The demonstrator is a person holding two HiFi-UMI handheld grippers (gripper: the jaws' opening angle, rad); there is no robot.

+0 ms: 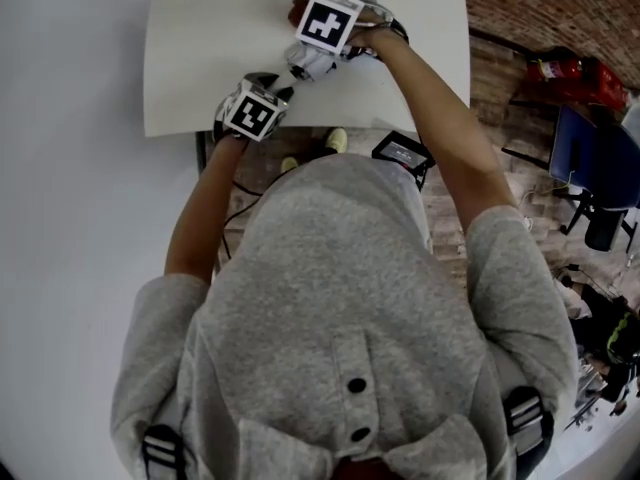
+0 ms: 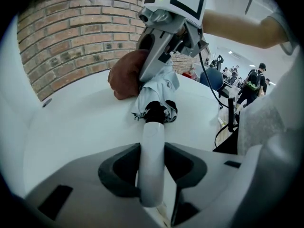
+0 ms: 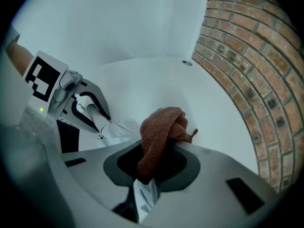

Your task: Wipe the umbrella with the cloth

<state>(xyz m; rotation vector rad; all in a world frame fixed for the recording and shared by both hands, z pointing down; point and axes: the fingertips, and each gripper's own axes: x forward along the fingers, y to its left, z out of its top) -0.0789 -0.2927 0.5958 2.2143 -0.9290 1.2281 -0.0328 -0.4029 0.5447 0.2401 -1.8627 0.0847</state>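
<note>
My left gripper (image 2: 152, 171) is shut on the white handle (image 2: 152, 146) of a folded pale umbrella (image 2: 159, 87), which lies on the white table (image 2: 80, 122). Straight ahead, my right gripper (image 2: 159, 56) presses down on the umbrella's canopy, with a rust-brown cloth (image 2: 124, 76) bunched at its jaws. From the right gripper view, the cloth (image 3: 160, 132) is pinched in my right gripper (image 3: 159, 158), umbrella fabric (image 3: 145, 196) shows beneath it, and the left gripper (image 3: 88, 109) is at the left. In the head view both grippers (image 1: 272, 88) (image 1: 305, 26) are at the table's near edge and largely hide the umbrella.
The table's front edge (image 1: 200, 128) is just below my left gripper. A brick wall (image 3: 247, 65) borders the table's far side. A red object (image 1: 562, 68), a blue chair (image 1: 592, 153) and a small black device (image 1: 402, 153) are on the floor at the right. People (image 2: 251, 82) stand far off.
</note>
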